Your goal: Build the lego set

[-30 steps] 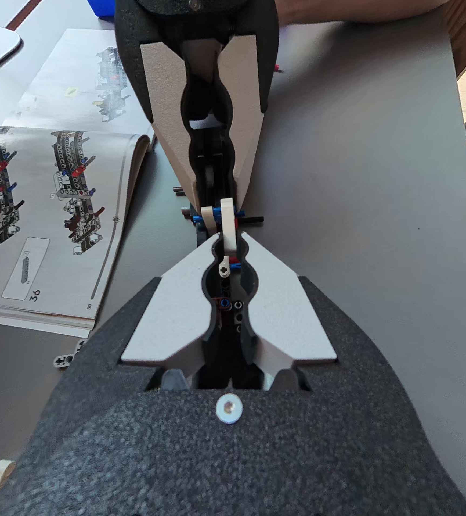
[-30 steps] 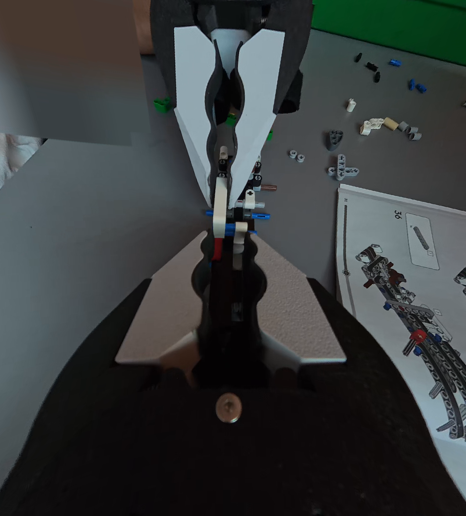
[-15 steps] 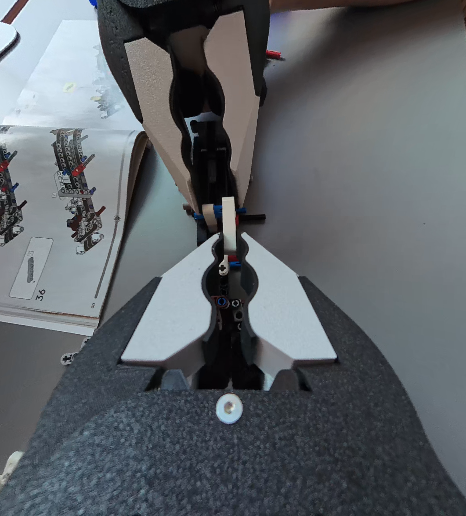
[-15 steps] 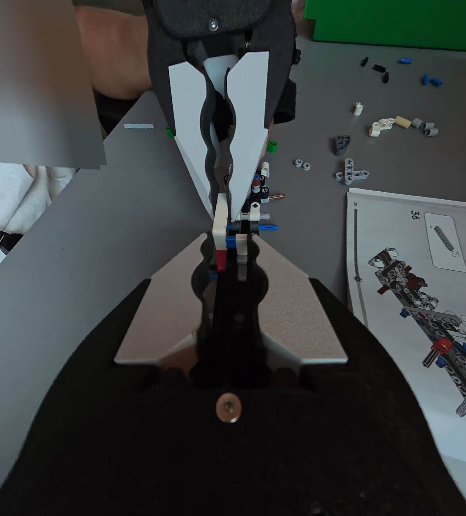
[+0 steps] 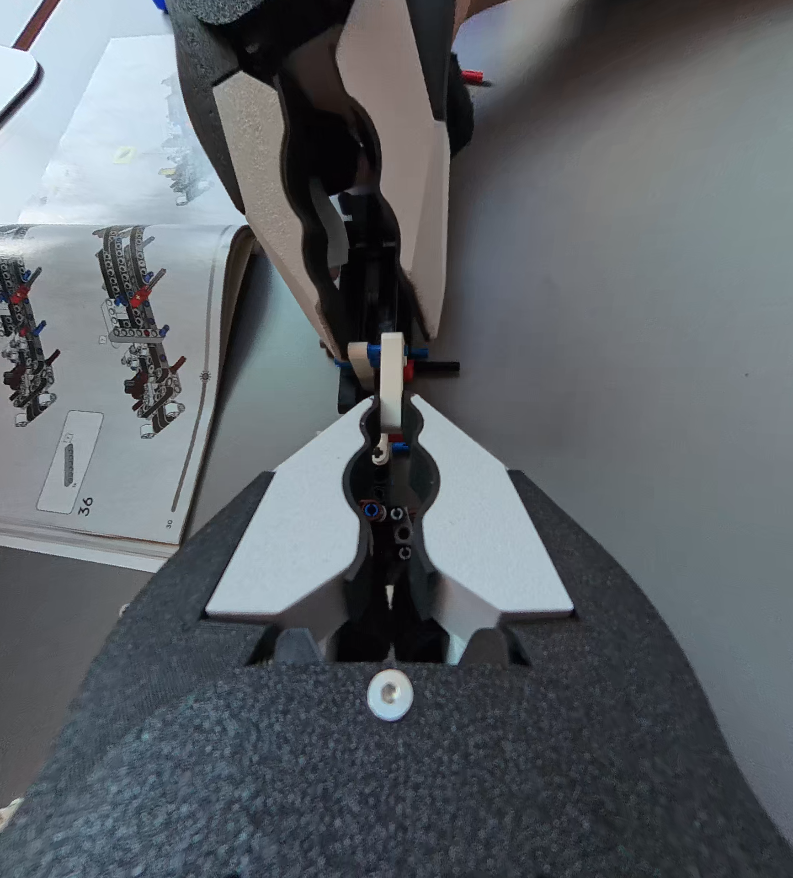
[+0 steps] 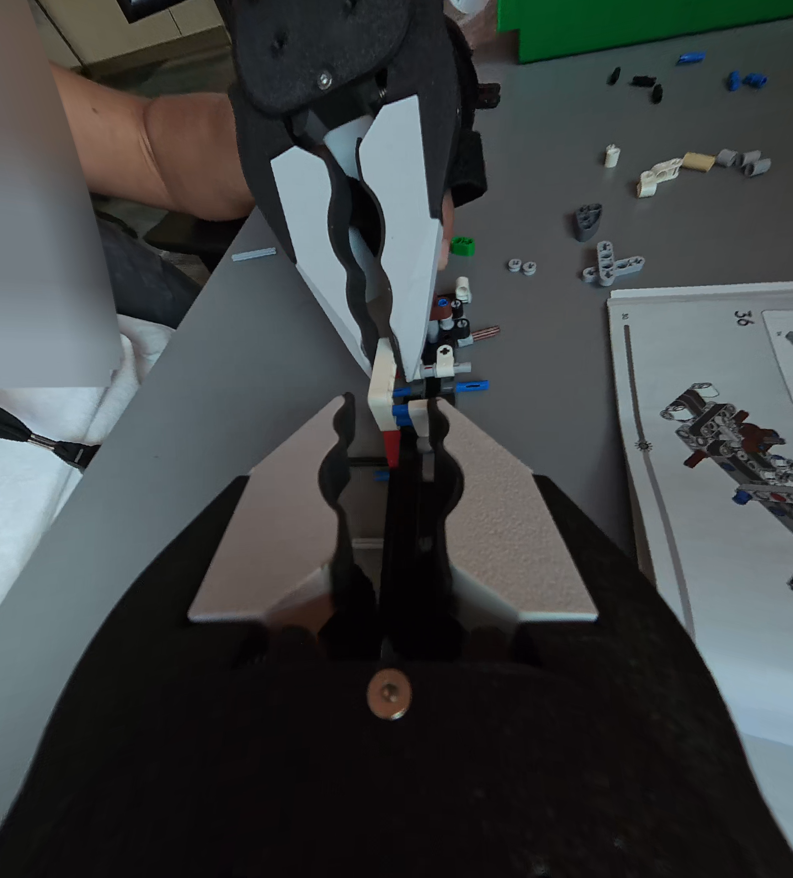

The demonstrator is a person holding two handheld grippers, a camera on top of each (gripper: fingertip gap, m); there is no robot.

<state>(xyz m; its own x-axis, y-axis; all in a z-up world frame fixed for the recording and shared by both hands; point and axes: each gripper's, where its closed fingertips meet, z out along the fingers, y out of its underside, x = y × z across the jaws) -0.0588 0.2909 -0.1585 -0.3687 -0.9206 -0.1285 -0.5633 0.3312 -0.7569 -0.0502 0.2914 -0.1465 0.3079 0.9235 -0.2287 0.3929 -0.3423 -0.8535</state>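
A small brick model of black beams with white beams, blue pins and a red piece (image 5: pixel 392 380) hangs over the grey table (image 5: pixel 622 332) between my two grippers, which face each other. My left gripper (image 5: pixel 392 401) is shut on its near end, with both pads against the white beam. In the right wrist view the left gripper (image 6: pixel 392 368) grips the model's far end (image 6: pixel 382 389). My right gripper (image 6: pixel 392 401) stands open around the other end. Its left pad (image 6: pixel 337 427) is clear of the model, and its right pad lies beside it. The right gripper also shows in the left wrist view (image 5: pixel 380 342).
An open instruction booklet (image 5: pixel 76 356) lies beside the grippers and also shows in the right wrist view (image 6: pixel 741 475). Loose grey, white, blue and black pieces (image 6: pixel 613 261) are scattered near a green box (image 6: pixel 646 23). A person's forearm (image 6: pixel 161 157) is behind the left gripper. Less than 4 cm separates the two grippers' tips.
My right gripper's jaws have widened and its left pad has come off the model. The left gripper keeps its hold. Both grippers have tilted a little.
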